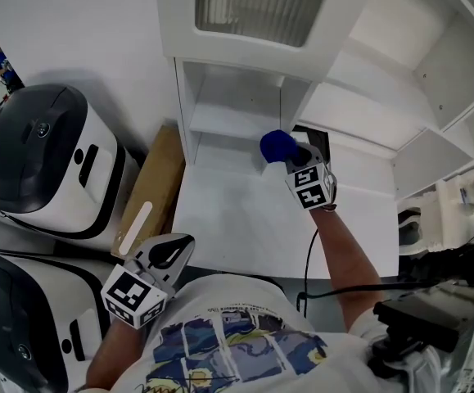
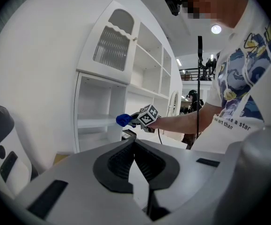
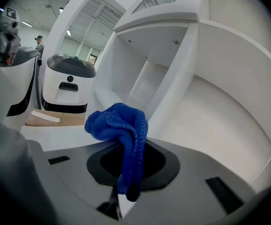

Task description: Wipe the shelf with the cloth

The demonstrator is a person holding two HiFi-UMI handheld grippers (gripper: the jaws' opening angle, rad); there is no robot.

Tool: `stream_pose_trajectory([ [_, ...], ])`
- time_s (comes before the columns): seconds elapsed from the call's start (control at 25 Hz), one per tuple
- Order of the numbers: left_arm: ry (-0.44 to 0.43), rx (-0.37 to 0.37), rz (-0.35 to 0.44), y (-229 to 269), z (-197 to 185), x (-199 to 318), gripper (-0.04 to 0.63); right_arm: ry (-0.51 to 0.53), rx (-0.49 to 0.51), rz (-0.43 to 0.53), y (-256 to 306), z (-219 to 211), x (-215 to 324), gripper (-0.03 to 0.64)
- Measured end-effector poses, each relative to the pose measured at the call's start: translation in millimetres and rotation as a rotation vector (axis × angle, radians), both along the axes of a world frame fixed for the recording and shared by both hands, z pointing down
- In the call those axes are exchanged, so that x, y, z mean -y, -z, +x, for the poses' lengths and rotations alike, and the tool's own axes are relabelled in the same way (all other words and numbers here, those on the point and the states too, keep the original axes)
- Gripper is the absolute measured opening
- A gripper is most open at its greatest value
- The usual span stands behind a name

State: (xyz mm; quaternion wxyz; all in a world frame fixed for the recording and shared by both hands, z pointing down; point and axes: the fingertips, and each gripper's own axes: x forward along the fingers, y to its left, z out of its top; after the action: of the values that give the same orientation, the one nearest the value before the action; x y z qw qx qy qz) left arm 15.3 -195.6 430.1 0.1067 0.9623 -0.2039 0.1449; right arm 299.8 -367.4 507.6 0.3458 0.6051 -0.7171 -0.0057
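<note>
Right gripper view — bunched blue cloth (image 3: 119, 123) pinched in right tool (image 3: 128, 165), beside white shelf (image 3: 210, 121), left tool (image 2: 135, 144) closed — empty

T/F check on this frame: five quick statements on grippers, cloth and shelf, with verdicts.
1. The right gripper is shut on the blue cloth. True.
2. The left gripper holds a cloth too. False: its jaws are together with nothing between them.
3. The cloth is up close to the open compartments of the white shelf. True.
4. The left gripper is inside a shelf compartment. False: it is down by the person's shirt, apart from the shelf.
5. In the head view a brown board lies left of the shelf. True.
</note>
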Motion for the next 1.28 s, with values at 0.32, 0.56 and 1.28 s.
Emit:
stream_pose_trajectory([
  [0.32, -0.015, 0.000, 0.009, 1, -5, -6, 0.014, -0.036, -0.033, 0.043, 36, 19, 5, 0.069],
  [0.56, -0.020, -0.005, 0.019, 4, -11, -11, 0.014, -0.043, -0.052, 0.079, 63, 23, 9, 0.069],
  [1.28, -0.025, -0.025, 0.017, 5, -36, -27, 0.014, -0.121, -0.048, 0.320, 195, 30, 5, 0.069],
])
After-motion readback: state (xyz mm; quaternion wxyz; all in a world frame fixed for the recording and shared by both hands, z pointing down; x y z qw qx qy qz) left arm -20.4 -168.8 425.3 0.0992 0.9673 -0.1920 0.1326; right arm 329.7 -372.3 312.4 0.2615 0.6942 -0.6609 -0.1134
